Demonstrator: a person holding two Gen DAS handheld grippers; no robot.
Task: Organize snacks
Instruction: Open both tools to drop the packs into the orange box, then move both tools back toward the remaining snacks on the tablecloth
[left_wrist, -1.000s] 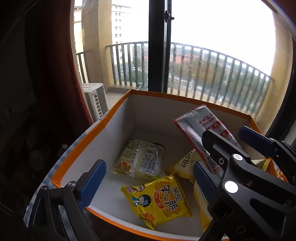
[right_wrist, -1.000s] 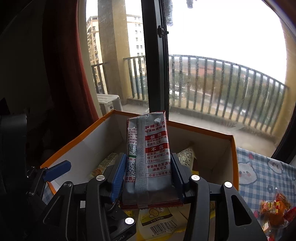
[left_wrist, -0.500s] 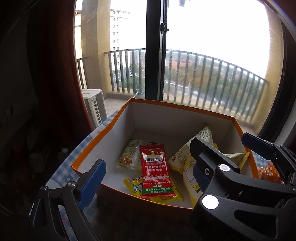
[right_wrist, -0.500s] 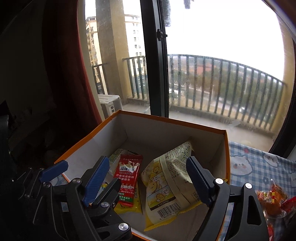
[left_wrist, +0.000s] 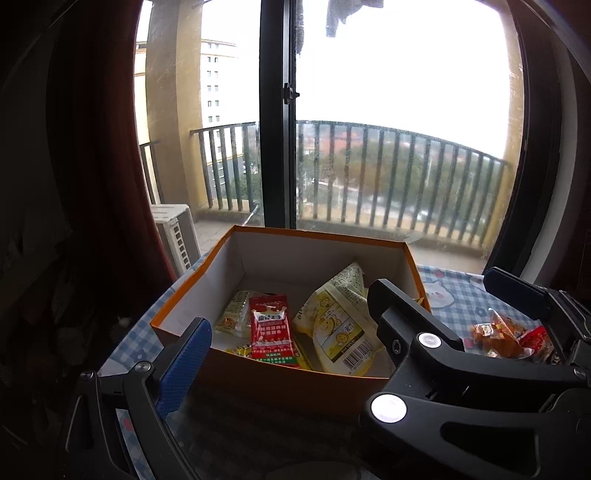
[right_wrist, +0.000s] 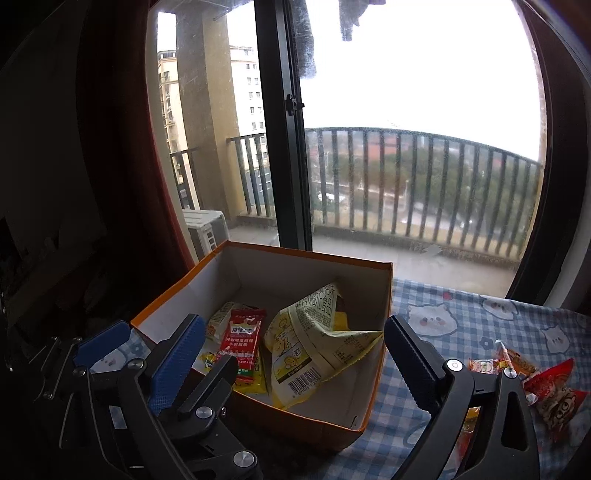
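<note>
Both grippers, left gripper (left_wrist: 284, 354) and right gripper (right_wrist: 295, 354), gape empty; loose snack packets (right_wrist: 546, 384) right of the right jaws look light, crinkly, slippery: pinch a sealed edge.

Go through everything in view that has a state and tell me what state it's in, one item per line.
Orange box: open, no lid on, upright on the table.
Red packet: inside the box, lying flat on other packets.
Large yellow bag: inside the box, crumpled, leaning on the right wall.
Loose snacks: outside the box, on the checked cloth.
Left gripper: jaws open, empty.
Right gripper: jaws open, empty.
</note>
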